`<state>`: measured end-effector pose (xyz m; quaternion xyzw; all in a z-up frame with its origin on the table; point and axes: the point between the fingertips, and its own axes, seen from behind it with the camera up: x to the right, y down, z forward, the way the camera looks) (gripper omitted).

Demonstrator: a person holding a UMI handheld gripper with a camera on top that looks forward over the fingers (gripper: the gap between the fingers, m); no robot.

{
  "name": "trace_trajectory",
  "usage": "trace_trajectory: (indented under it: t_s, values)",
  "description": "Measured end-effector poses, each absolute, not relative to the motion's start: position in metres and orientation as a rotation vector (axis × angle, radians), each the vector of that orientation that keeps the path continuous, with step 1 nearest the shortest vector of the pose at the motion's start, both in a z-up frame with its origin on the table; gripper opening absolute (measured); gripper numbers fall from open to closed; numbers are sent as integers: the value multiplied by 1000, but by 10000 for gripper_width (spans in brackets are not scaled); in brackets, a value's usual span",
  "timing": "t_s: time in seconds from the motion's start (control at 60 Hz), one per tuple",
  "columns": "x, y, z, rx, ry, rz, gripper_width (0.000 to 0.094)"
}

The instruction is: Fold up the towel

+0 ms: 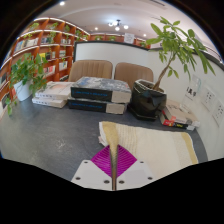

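A cream towel [155,142] lies flat on the grey table [50,130], just ahead of my fingers and reaching to the right. My gripper [113,160] is shut on a thin fold of the towel, which runs up between the two magenta pads [103,158]. The pinched fold rises from the pads toward the towel's near left corner. The rest of the towel rests on the table.
A stack of books [98,94] sits beyond the towel at the middle of the table, with white boxes [48,97] to its left. A potted plant [150,98] stands to the right. Small items [178,120] lie at the far right. Bookshelves line the left wall.
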<state>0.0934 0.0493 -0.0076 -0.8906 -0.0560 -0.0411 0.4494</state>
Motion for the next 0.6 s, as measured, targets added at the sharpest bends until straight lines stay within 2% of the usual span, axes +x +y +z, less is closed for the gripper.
trace_trajectory:
  t_s: [0.1,0.183,0.317,0.45,0.55,0.6]
  values:
    - [88,48,-3,-2268,-107,-6,31]
    - [92,53,34,-2239,-7,127,32]
    - [143,55,99,-2169,81,179,31]
    - [233,49,117,-2157,190,112,38]
    - [299,40,98,-2185,241,23,155]
    - [325,33,81,-2224,264,-5,305]
